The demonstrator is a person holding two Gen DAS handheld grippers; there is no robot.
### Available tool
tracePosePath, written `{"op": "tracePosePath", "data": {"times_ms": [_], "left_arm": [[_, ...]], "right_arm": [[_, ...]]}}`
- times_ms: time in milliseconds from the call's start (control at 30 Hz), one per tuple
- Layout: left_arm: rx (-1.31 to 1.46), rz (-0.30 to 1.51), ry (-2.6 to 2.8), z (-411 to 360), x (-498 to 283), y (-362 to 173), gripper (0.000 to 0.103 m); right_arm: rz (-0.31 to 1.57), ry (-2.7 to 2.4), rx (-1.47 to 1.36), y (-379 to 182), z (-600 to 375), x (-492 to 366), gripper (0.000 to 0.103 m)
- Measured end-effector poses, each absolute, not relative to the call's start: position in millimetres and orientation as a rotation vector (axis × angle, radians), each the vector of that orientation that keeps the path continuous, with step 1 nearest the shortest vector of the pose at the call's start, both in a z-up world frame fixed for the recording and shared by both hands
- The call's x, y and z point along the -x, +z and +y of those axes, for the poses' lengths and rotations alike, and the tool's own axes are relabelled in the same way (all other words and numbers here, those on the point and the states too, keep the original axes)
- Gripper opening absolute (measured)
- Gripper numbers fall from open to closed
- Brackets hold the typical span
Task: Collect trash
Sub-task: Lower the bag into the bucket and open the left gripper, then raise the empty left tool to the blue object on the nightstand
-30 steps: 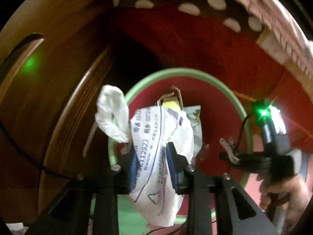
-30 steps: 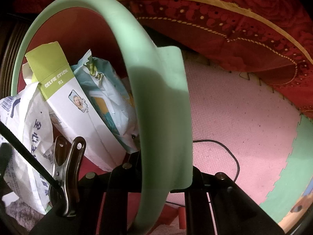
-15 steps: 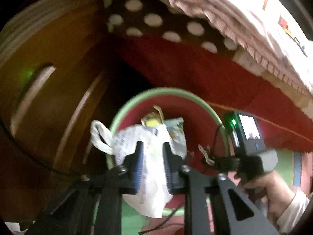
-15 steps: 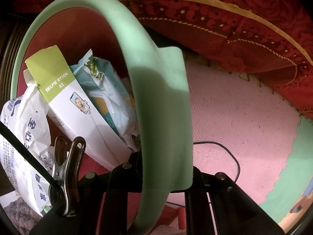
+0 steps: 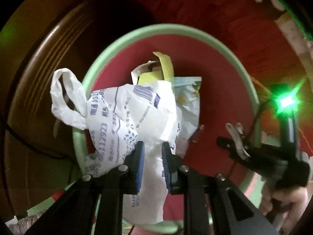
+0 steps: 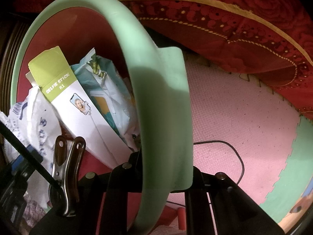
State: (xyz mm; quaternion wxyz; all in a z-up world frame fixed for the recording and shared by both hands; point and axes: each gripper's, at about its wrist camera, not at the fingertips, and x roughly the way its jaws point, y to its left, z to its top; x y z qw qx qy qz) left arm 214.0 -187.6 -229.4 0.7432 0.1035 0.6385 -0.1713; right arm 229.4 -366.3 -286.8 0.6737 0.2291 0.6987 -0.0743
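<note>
The step in hand looks like the drop-off: the left tongs (image 5: 153, 159) point down over the green-rimmed bin (image 5: 219, 45) and pinch a crumpled white plastic bag (image 5: 133, 117) between their blue pads (image 5: 139, 164). Their jaws have just been closing, with the bag's film bunched between them. Most of the bag spreads ahead of the tips into the bin's red inside, while 1 looped handle (image 5: 64, 98) hangs out over the rim to the left of the tongs. Beyond the bag lie a selfie-stick box (image 6: 78, 105) and a teal printed pouch (image 6: 105, 90), already in the bin.

The right tongs (image 6: 163, 168) are pressed together on the bin's rim, apparently steadying it; a metal clip (image 6: 66, 176) sits just left of them.

Next, I judge, the left tongs must spread so the bag falls inside, perhaps after shifting toward the right tongs so the loose handle clears the rim.
</note>
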Motion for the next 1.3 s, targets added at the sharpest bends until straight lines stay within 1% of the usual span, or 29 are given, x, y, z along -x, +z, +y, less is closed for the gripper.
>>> {"op": "tracePosePath", "data": {"times_ms": [233, 400, 533, 633, 800, 967, 1200, 1300], "left_arm": [[-0.283, 1.442, -0.312, -195, -229, -262, 0.017], [-0.314, 1.421, -0.317, -201, -230, -268, 0.017], [-0.283, 1.417, -0.336, -200, -222, -262, 0.018], [-0.265, 1.397, -0.345, -192, -214, -248, 0.024], [-0.256, 1.351, -0.374, -186, -202, -223, 0.04], [-0.252, 1.292, -0.395, -186, -193, -197, 0.051], [-0.241, 1.223, -0.438, -188, -171, -155, 0.052], [-0.236, 1.186, -0.447, -186, -161, -133, 0.052]], "right_arm": [[1.571, -0.165, -0.514, -286, -365, -230, 0.017], [1.566, -0.158, -0.496, -285, -362, -232, 0.017], [1.566, -0.156, -0.496, -285, -361, -233, 0.017], [1.565, -0.156, -0.497, -284, -359, -234, 0.017], [1.563, -0.155, -0.494, -284, -356, -233, 0.017], [1.562, -0.154, -0.496, -284, -357, -233, 0.017], [1.558, -0.148, -0.5, -285, -360, -233, 0.019], [1.554, -0.142, -0.506, -288, -362, -233, 0.021]]}}
